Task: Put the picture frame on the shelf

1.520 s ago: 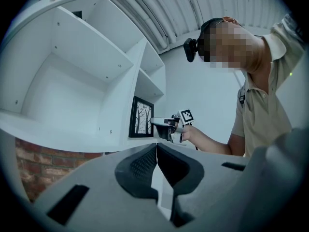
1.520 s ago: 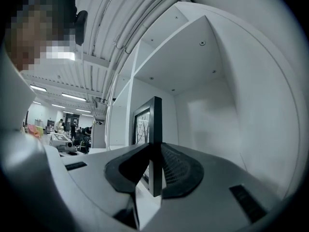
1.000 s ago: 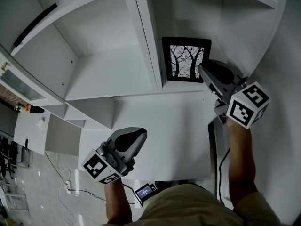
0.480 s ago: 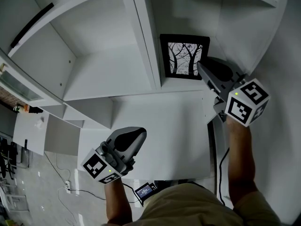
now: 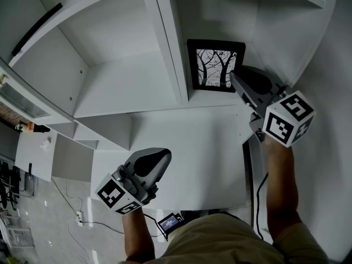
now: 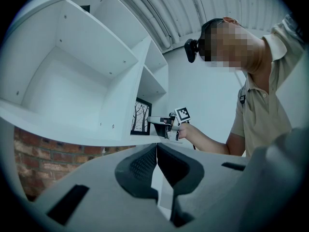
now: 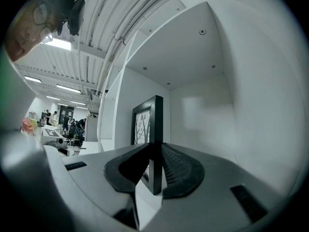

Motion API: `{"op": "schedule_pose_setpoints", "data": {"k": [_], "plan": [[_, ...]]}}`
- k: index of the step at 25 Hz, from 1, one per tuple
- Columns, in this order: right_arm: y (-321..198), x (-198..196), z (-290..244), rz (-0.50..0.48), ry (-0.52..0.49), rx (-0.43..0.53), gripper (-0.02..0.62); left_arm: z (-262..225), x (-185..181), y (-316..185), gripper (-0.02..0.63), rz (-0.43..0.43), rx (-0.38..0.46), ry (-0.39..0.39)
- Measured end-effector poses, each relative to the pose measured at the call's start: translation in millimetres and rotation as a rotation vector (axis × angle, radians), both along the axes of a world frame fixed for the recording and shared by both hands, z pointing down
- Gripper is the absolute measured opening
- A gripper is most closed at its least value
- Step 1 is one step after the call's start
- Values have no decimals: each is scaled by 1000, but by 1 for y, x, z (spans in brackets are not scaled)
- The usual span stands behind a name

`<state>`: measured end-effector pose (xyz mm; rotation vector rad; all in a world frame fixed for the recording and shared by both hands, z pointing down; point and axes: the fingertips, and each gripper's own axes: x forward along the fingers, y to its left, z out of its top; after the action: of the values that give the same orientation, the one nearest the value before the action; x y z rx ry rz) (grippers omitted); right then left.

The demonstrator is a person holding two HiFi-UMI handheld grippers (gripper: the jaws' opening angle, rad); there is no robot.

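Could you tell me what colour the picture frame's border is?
The picture frame has a black border around a bare-tree print; clearest in the head view.

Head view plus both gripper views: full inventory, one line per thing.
picture frame: one, black with a bare-tree print, upright in the right compartment of the shelf unit
shelf unit: one, white, open compartments, no other item visible inside
table top: one, white, below the shelves
power strip: one, white with cables, on the floor at lower left
small screen device: one, dark, at the table's near edge
brick wall: reddish, under the shelf in the left gripper view
left gripper: grey, jaws together, empty, over the table
right gripper: grey, jaws clamped on the frame's edge
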<state>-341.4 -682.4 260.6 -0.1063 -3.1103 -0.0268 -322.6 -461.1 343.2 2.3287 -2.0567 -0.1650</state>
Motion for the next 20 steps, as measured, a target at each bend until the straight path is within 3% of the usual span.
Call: {"op": "schedule_pose_setpoints", "data": {"k": [20], "plan": [[0,0,-2,-2,-19,-12,82,1,2,3,11,-4,-6,3]]}}
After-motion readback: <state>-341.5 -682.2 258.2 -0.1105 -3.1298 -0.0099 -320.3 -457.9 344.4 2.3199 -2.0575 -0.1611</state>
